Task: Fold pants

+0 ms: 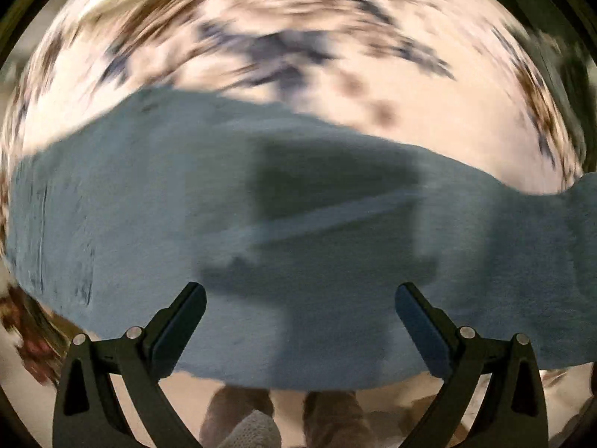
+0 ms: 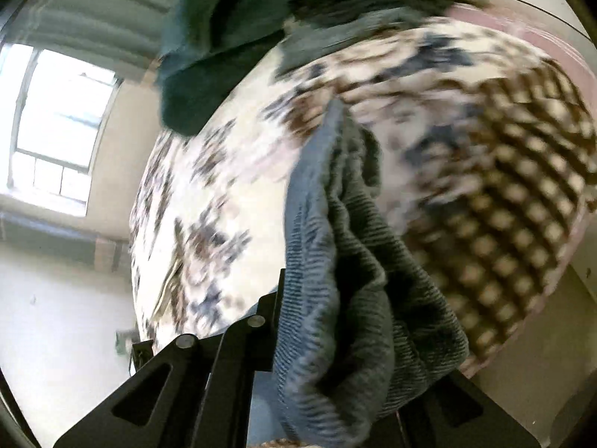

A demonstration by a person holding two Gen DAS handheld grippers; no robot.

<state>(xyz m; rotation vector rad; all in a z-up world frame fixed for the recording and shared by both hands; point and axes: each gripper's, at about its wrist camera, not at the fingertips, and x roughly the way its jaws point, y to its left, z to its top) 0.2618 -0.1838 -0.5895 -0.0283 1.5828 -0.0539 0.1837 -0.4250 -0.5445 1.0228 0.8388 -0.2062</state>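
On my left wrist view, the left gripper point(image 1: 300, 295) points down with its jaws spread wide and nothing between them; both black fingers point(image 1: 179, 321) stand apart over the blue-grey pants point(image 1: 149, 205). The pants lie as a broad band across the patterned bedspread point(image 1: 335, 37), reaching from the left edge of the cover to its right edge, and the gripper's shadow falls on the cloth in the middle. The bedspread is pale with brown and dark blue blotches, blurred in this view. Below the near edge of the pants I can make out a person's two feet point(image 1: 332, 418) on a pale floor. On my right wrist view, the right gripper point(image 2: 317, 336) has its jaws pinched tight on a bunched fold of the pants point(image 2: 354, 280), the ribbed fabric draping over the fingers and hiding their tips. More of the pants point(image 2: 209, 37) hangs dark across the top of that view, above the bedspread point(image 2: 503, 186). At the far left a bright window point(image 2: 56, 123) sits in a pale wall.
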